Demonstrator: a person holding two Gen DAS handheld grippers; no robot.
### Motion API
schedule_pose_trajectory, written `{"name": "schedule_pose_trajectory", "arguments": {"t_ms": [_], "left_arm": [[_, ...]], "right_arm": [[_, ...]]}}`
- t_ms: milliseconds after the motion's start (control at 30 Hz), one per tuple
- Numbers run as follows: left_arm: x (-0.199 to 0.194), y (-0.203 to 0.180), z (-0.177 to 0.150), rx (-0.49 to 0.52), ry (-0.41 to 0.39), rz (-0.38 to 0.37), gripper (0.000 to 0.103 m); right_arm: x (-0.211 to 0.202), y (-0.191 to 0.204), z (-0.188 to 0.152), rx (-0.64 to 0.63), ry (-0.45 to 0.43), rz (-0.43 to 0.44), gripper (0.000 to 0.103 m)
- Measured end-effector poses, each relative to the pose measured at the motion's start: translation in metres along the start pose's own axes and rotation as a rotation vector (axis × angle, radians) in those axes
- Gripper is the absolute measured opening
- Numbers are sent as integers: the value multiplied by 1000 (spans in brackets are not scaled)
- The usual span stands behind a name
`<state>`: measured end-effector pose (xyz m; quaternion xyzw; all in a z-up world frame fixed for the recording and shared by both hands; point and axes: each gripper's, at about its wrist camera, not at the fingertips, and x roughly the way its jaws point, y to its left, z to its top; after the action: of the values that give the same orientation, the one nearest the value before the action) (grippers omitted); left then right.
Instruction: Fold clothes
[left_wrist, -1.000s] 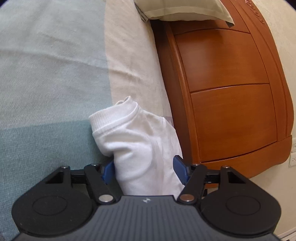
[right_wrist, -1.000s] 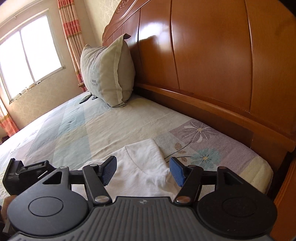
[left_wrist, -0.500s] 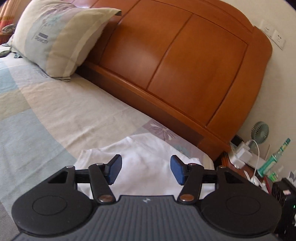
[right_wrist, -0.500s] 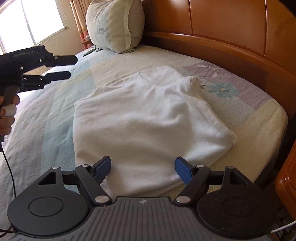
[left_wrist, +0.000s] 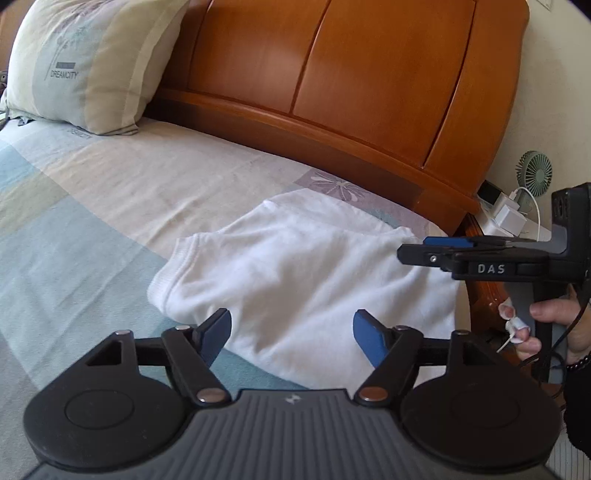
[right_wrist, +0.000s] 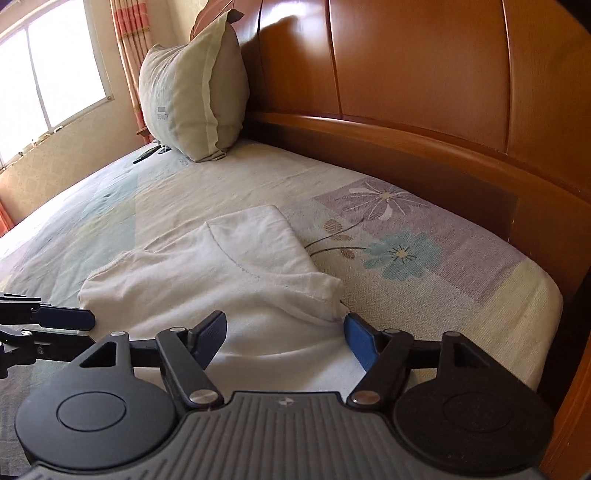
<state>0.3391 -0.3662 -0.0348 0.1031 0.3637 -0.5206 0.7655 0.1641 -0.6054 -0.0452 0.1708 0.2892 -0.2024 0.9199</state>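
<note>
Two grippers face your folded white garment (left_wrist: 306, 273) lying on the patterned bedsheet (left_wrist: 92, 206) near the headboard (left_wrist: 369, 85); pillow (left_wrist: 81, 62) far left. Your left gripper (left_wrist: 291, 334) and right gripper (right_wrist: 284, 338) stand spread, empty. The garment's near edge is hidden. Since a second ago, the garment left the left gripper.

Black left gripper (left_wrist: 291, 334) with blue pads (left_wrist: 369, 341), silver screws.

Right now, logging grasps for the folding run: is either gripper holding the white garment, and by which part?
Nothing is held. The left gripper and right gripper are both open over the white garment lying on the bed.
</note>
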Motion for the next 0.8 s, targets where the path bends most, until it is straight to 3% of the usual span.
{"name": "schedule_pose_trajectory", "arguments": {"t_ms": [167,300,400,533,633,767,800], "left_arm": [[-32,18,-21,5,23,107,80],[-56,25,-45,-23,39,152,80],[-80,31,-60,-49,24,180,84],[-97,37,-71,-73,8,260,85],[-105,38,-75,-110,-3,294,85],[-113,32,-82,-115,-5,313,85],[-115,30,-84,-104,0,322,85]], "right_arm": [[-10,38,16,-166,-90,77,85],[35,39,8,-237,31,21,87],[33,41,5,-279,80,0,87],[23,57,35,-272,35,74,92],[44,64,58,-256,20,102,100],[114,50,60,-193,181,3,100],[120,45,60,-160,188,3,103]]}}
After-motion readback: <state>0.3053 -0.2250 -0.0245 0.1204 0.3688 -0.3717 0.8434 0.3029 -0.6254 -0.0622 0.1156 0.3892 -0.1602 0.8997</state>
